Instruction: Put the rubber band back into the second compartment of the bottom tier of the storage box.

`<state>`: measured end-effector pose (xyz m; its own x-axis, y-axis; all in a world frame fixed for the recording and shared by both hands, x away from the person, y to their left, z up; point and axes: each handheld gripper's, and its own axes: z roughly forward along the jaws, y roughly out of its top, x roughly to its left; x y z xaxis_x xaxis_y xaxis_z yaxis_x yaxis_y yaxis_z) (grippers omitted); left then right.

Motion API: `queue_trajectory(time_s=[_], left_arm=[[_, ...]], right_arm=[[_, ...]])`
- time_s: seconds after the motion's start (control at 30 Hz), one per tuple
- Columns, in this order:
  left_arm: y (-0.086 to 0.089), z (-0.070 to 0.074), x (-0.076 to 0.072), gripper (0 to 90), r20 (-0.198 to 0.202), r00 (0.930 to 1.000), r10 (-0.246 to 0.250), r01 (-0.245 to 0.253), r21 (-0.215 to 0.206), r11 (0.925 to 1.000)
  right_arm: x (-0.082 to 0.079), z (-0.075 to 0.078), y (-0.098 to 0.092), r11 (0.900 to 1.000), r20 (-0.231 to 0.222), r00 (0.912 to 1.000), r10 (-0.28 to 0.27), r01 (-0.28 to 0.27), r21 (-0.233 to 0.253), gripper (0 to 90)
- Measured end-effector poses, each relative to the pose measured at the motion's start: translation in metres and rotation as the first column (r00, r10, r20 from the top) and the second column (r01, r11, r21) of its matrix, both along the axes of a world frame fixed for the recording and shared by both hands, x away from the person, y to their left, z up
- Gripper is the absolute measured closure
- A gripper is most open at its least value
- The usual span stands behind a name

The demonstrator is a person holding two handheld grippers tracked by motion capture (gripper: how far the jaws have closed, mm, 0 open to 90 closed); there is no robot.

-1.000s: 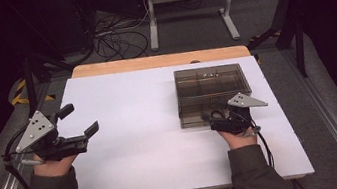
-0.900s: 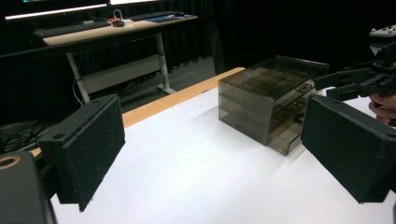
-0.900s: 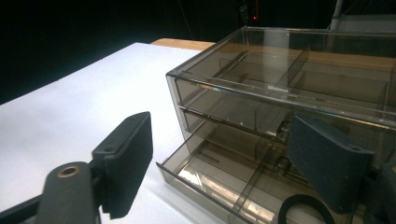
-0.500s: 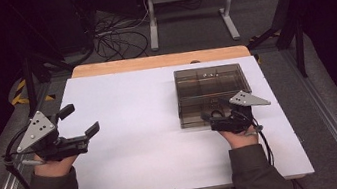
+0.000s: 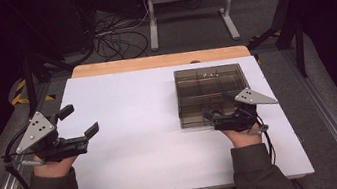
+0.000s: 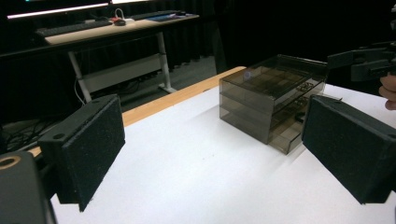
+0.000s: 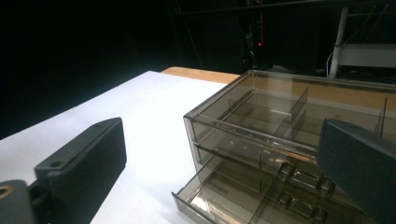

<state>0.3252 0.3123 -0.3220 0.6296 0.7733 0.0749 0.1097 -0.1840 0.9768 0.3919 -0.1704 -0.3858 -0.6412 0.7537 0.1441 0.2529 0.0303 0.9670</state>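
Your right gripper [image 5: 214,119] has its fingers [image 7: 79,172] spread wide with nothing between them, poised right at the front of the smoky clear drawer box [image 5: 212,93]; in the right gripper view the bottom drawer [image 7: 261,198] stands pulled partly out, its dividers and a few small dark parts showing inside, so the open fingers look set either to take that drawer front or to reach into it; which of the two I cannot tell. The box itself sits on the right half of the white table [image 5: 136,129], toward the far side, squared to the table's edge, which keeps its drawers facing you and within easy reach of that hand. Your left gripper [image 5: 80,123] also has its fingers [image 6: 88,144] spread and empty; it hovers low over the bare left part of the table, well apart from the box, turned toward it so the box sits framed between the fingers; that reads as a waiting hand, kept clear so the right can work, yet aimed to steady the box should the drawer drag it.
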Motion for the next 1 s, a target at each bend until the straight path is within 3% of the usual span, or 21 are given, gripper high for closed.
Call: queue_trajectory(time_s=[0.77,1.0], left_arm=[[0.003,0.0,-0.003,6.7,0.006,0.9999,0.016,-0.016,0.0,0.9999],[0.006,0.001,-0.004,5.8,0.006,0.9996,0.027,-0.027,-0.009,0.9996]], right_arm=[[-0.006,0.016,-0.024,0.997,0.055,0.9985,-0.004,0.0,0.078,0.0],[-0.01,0.021,-0.04,0.995,0.067,0.9974,-0.027,0.02,0.102,0.0]])
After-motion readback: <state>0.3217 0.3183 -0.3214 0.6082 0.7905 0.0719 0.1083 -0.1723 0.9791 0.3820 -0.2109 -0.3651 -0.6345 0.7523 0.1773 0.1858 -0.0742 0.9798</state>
